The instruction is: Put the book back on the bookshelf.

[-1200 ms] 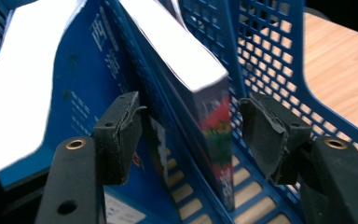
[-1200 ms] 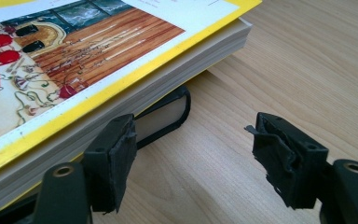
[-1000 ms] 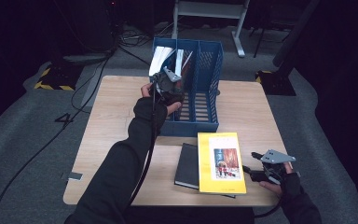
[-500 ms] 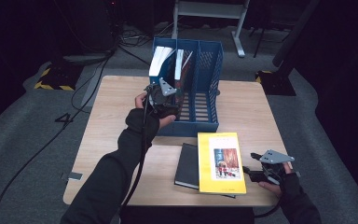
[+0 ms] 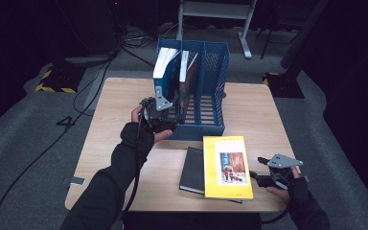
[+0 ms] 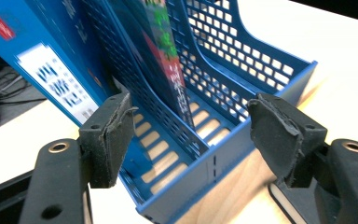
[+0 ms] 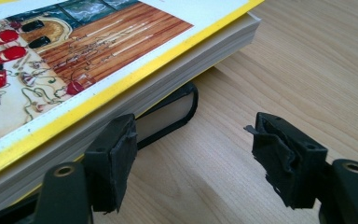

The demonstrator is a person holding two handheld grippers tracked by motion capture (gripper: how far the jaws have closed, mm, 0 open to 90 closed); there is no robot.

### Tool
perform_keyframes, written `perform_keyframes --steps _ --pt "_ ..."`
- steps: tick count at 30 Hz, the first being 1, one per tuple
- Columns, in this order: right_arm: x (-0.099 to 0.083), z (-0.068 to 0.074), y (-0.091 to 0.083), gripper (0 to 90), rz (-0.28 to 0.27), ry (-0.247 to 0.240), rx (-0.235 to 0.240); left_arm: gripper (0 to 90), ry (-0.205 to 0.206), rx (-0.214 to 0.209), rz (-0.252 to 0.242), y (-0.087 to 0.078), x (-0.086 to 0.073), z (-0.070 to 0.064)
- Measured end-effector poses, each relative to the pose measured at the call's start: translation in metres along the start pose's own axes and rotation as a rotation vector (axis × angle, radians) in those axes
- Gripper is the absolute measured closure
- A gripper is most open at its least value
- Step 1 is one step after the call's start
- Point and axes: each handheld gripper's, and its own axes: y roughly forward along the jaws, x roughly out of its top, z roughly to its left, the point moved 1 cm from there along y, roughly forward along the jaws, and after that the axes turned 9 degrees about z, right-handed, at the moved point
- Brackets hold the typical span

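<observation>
Honestly, with the right gripper [image 5: 260,178] gaping wide beside the yellow book [image 5: 226,166] stacked on the black book [image 5: 192,169] at the table's near edge, and the left gripper [image 5: 165,125] open at the blue file rack [image 5: 212,111], a shallow bite could drag both books

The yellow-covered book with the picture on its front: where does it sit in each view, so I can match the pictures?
High view: the yellow-covered paperback book lies flat at the table's near edge, overlapping a black hardcover book.
Left gripper view: I cannot make it out here.
Right gripper view: it covers the upper left, stacked on the black book, whose corner shows beneath.
Shared landmark: the light wooden tabletop, seen in every view.
</observation>
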Motion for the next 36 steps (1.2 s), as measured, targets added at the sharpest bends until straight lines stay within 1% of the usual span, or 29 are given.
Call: perform_keyframes --steps 2,4,8,9,10,12,13,14,15,17,19,21,22,25,27,28,29,31,34,36 --pt "0.0 0.0 0.0 31.0 -0.001 -0.001 0.0 29.9 -0.002 -0.006 0.0 0.001 -0.005 0.0" --pt "0.0 0.0 0.0 31.0 -0.002 0.001 0.001 28.5 -0.003 0.001 0.003 0.003 -0.011 0.001" --pt "-0.001 0.0 0.0 31.1 0.005 -0.01 0.008 27.7 -0.013 -0.025 -0.002 0.006 -0.024 0.004" --pt "-0.001 0.0 0.0 31.2 0.008 -0.011 0.007 27.2 -0.015 -0.036 -0.005 0.007 -0.027 0.004" --pt "-0.001 0.0 0.0 31.2 0.011 -0.008 0.005 27.1 -0.019 -0.038 -0.004 0.008 -0.031 0.005" --pt "0.0 0.0 0.0 31.2 0.011 -0.01 0.006 26.7 -0.008 -0.052 0.007 0.01 -0.038 0.005" --pt "0.0 -0.001 -0.001 31.2 0.012 -0.01 0.004 26.5 -0.008 -0.058 0.011 0.011 -0.043 0.006" --pt "0.0 -0.001 -0.001 31.2 0.015 -0.009 -0.001 26.5 -0.014 -0.071 0.016 0.012 -0.047 0.006" --pt "0.0 -0.001 -0.001 31.2 0.017 -0.007 -0.002 26.6 -0.007 -0.084 0.017 0.013 -0.051 0.006" --pt "-0.001 -0.002 -0.001 31.2 0.018 -0.002 -0.002 26.6 0.01 -0.075 0.015 0.013 -0.059 0.004" --pt "-0.001 -0.003 -0.002 31.2 0.02 0.004 -0.008 26.6 0.021 -0.098 0.018 0.014 -0.067 0.003" --pt "-0.001 -0.004 -0.002 31.2 0.018 0.009 -0.014 26.3 0.024 -0.082 0.029 0.015 -0.076 0.001" --pt "0.0 -0.004 -0.003 31.8 0.021 0.01 -0.013 26.7 0.034 -0.081 0.03 0.016 -0.081 0.0" --pt "0.0 -0.005 -0.005 32.9 0.011 0.017 -0.006 26.5 0.039 -0.088 0.055 0.017 -0.092 -0.003" --pt "0.0 -0.006 -0.007 32.5 0.002 0.018 -0.001 26.4 0.051 -0.092 0.069 0.018 -0.097 -0.006" --pt "0.0 -0.006 -0.007 32.3 -0.001 0.022 0.0 26.3 0.06 -0.101 0.074 0.019 -0.1 -0.008" --pt "0.001 -0.006 -0.008 32.1 -0.006 0.021 0.006 26.1 0.064 -0.109 0.077 0.019 -0.102 -0.009" --pt "0.001 -0.006 -0.009 32.0 -0.008 0.024 0.007 26.0 0.065 -0.109 0.086 0.019 -0.104 -0.011" --pt "0.001 -0.005 -0.011 32.4 -0.013 0.02 0.016 26.1 0.079 -0.126 0.117 0.022 -0.114 -0.018" --pt "0.002 -0.005 -0.014 32.2 -0.022 0.02 0.021 25.6 0.105 -0.138 0.146 0.025 -0.121 -0.023"
